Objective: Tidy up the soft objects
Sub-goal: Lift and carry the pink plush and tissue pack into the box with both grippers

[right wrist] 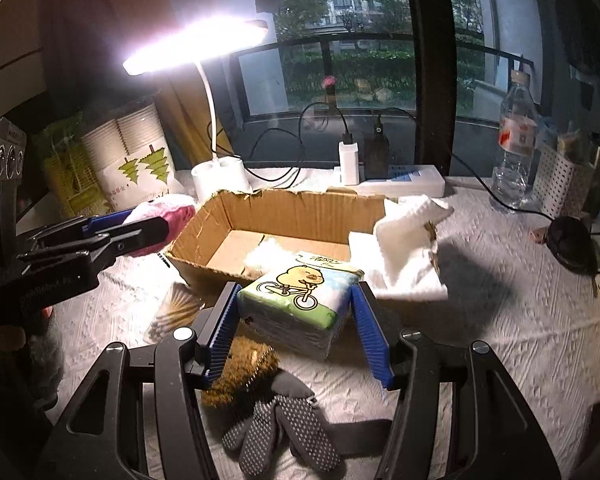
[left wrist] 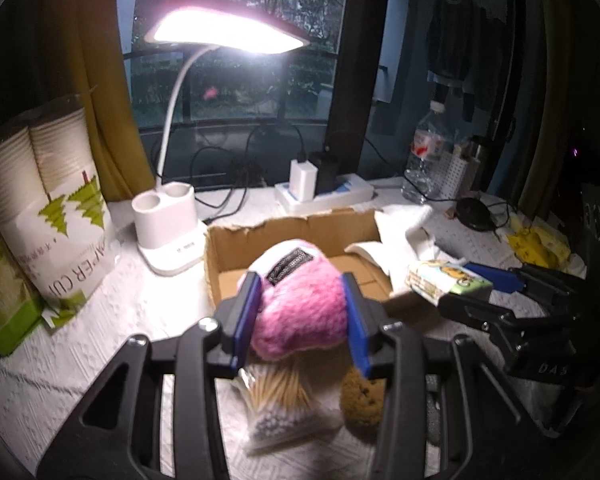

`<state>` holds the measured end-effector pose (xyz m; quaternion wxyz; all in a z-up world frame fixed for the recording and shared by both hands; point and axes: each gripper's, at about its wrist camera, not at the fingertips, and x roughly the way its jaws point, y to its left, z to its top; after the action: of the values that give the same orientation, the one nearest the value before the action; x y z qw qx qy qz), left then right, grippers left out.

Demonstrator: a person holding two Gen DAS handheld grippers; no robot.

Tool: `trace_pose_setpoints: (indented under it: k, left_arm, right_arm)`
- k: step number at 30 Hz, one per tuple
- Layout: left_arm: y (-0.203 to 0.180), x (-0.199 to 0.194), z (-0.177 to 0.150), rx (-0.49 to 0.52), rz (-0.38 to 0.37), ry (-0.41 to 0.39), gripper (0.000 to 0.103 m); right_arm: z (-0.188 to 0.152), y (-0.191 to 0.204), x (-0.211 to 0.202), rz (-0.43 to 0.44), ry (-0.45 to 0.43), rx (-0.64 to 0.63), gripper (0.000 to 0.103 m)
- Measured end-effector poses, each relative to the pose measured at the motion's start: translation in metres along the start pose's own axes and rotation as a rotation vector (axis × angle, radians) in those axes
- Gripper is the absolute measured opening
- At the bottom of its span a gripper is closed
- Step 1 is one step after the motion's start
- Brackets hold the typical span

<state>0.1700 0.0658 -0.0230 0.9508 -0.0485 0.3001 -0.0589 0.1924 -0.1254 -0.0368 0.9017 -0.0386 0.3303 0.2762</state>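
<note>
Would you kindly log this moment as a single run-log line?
left gripper: shut on pink plush toy | right gripper: shut on tissue pack | cardboard box: open, white stuffing inside | both carried items outside box

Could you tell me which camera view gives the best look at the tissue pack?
The right wrist view: the tissue pack sits centred, printed top readable, held in the right gripper. The left wrist view shows it small, blurred and side-on at the right.

1. The right gripper (right wrist: 296, 312) clamps a tissue pack (right wrist: 300, 300) between its blue pads, just before the cardboard box (right wrist: 284, 216).
2. At left, the left gripper (right wrist: 140, 226) holds a pink plush (right wrist: 172, 210).
3. A dotted grey glove (right wrist: 276, 424) lies below.
</note>
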Motion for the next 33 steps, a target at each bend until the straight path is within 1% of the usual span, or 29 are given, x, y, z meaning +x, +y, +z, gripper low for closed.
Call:
trace_pose_setpoints:
  k: [10, 22, 33]
  left_arm:
    - [0.012, 0.011, 0.012, 0.002, 0.018, -0.027, 0.041]
    - [0.022, 0.043, 0.009, -0.017, 0.034, 0.019, 0.041]
    - [0.027, 0.073, -0.002, -0.027, 0.030, 0.091, 0.042]
  right_arm:
    - [0.015, -0.002, 0.012, -0.011, -0.011, -0.004, 0.059]
    - [0.026, -0.008, 0.037, 0.001, 0.009, 0.004, 0.059]
    - [0.021, -0.017, 0.070, 0.024, 0.061, 0.024, 0.059]
